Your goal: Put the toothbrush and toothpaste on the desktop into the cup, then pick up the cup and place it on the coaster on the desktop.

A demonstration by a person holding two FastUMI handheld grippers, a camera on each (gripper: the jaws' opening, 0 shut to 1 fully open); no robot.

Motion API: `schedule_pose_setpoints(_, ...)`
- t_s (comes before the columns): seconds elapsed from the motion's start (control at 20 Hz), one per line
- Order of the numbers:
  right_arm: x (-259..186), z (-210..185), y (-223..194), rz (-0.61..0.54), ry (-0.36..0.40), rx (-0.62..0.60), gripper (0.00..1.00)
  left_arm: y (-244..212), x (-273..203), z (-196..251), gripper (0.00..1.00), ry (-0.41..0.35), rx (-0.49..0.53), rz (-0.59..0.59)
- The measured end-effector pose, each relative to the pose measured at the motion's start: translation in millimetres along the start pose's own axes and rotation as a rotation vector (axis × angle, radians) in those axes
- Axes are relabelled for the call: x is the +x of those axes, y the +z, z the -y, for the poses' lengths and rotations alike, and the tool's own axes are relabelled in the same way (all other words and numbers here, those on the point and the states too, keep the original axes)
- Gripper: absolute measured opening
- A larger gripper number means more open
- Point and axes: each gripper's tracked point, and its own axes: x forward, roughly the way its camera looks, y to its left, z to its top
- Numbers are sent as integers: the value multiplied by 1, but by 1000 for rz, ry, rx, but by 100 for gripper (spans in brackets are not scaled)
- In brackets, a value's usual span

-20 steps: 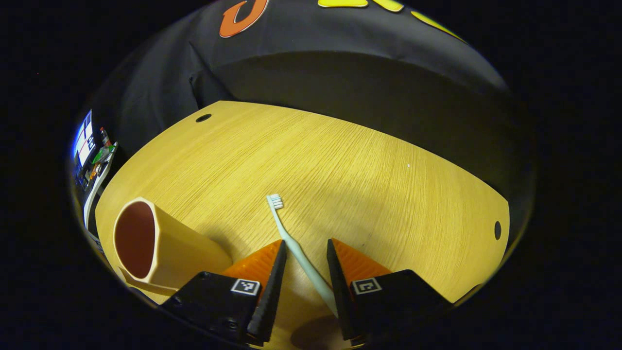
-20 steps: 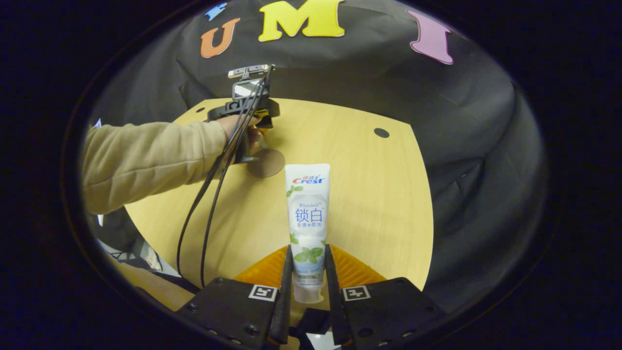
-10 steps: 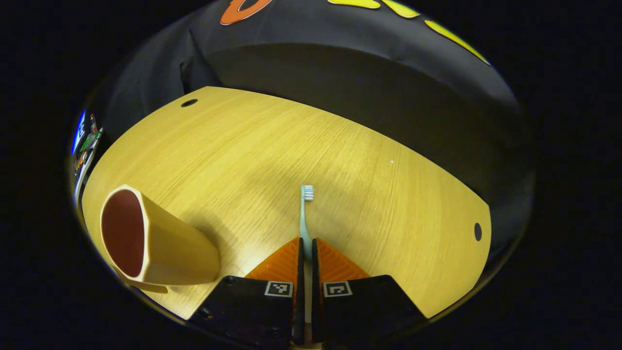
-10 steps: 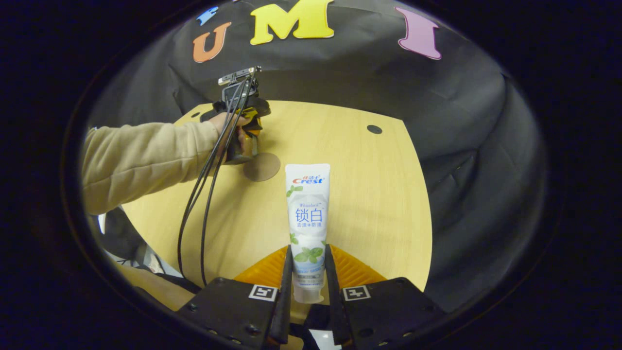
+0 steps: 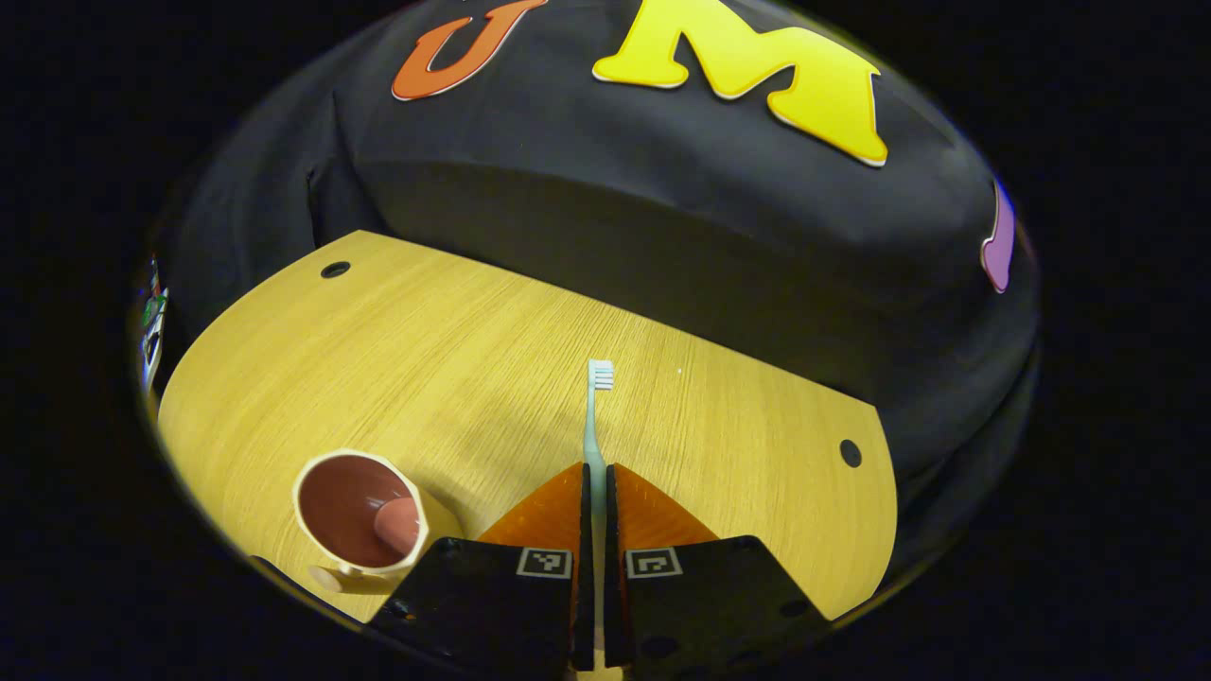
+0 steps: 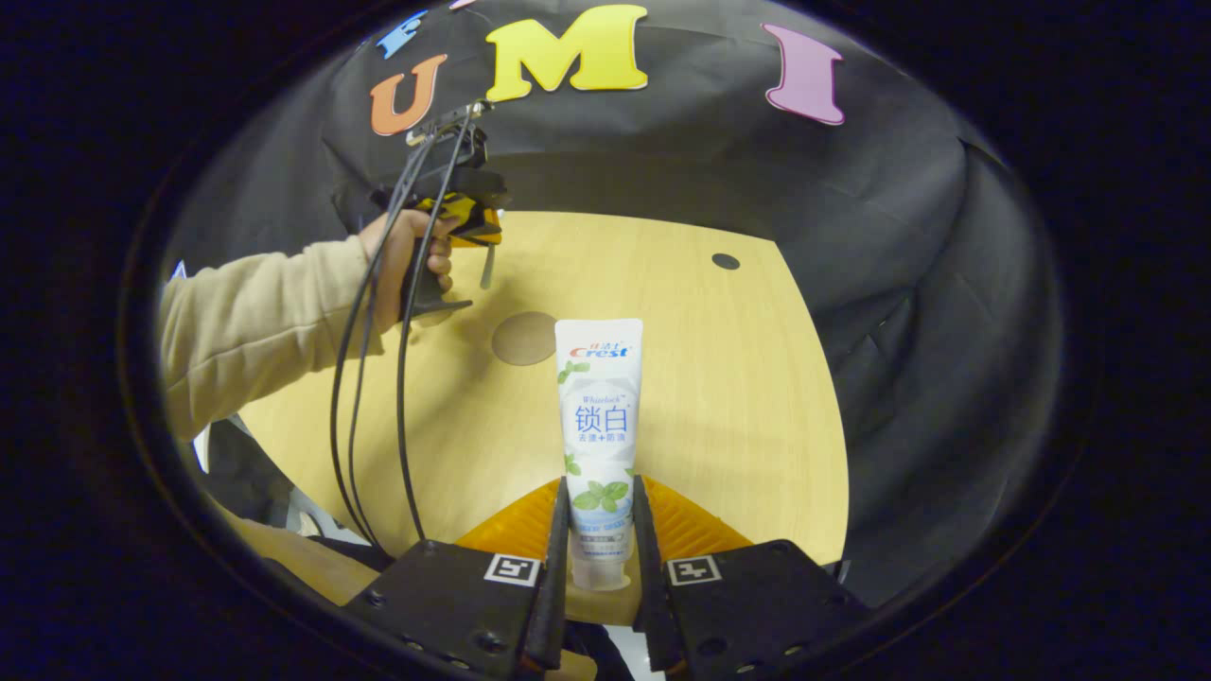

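- So, left gripper (image 5: 594, 492): fingers pressed together on the toothbrush (image 5: 595, 416), pinching its handle; the bristle head sticks out forward past the fingertips, above the desktop (image 5: 454, 359)
- In the right gripper view the left gripper (image 6: 478, 248) is held up off the desktop by a hand (image 6: 409, 255) in a beige sleeve (image 6: 255, 322); the toothbrush hangs from it tip-down, thin and hard to make out
- Black cables (image 6: 378, 378) run down from that gripper toward the near desk edge
- Right gripper (image 6: 600, 530): both fingers clamped on the lower end of the toothpaste (image 6: 599, 416); the tube points straight forward, flat crimped end farthest from the camera
- Cannot tell whether the tube is lifted off the desktop or resting on it
- Cup (image 5: 358, 515): upright on the desktop, just left of the left gripper's fingers in the left gripper view; cream outside, reddish-brown inside, mouth open toward the camera
- A small rounded knob shows at the lower left of the cup, touching it; cannot tell what it is
- Coaster (image 6: 525, 339): dark round disc flat on the desktop, just beyond and left of the tube's far end, below and right of the raised left gripper, nothing on it
- Desktop is light wood with dark round holes (image 5: 334, 270) near its far corners
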Motion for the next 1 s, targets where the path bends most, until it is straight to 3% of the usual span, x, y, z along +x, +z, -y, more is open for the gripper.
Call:
schedule_pose_setpoints(0.25,-11,-37,-4,26,18,-6,34,75,-46,-26,7,-9,84,147)
schedule_pose_setpoints(0.4,-15,-53,-10,35,7,-2,32,110,-67,-31,7,-58,142,210)
schedule_pose_setpoints(0.5,-17,-63,-17,31,-2,9,34,84,-93,-39,7,-140,167,254)
schedule_pose_setpoints(0.6,-19,-73,-21,36,-14,12,34,117,-99,-30,7,-235,176,280)
schedule_pose_setpoints(0.7,-23,-86,-24,51,-4,38,34,116,-107,-27,7,-319,195,286)
schedule_pose_setpoints(0.85,-29,-99,-29,76,-7,52,31,110,-95,-38,7,-361,251,263)
schedule_pose_setpoints(1.0,-26,-107,-43,55,-19,62,34,100,-69,-47,7,-389,231,220)
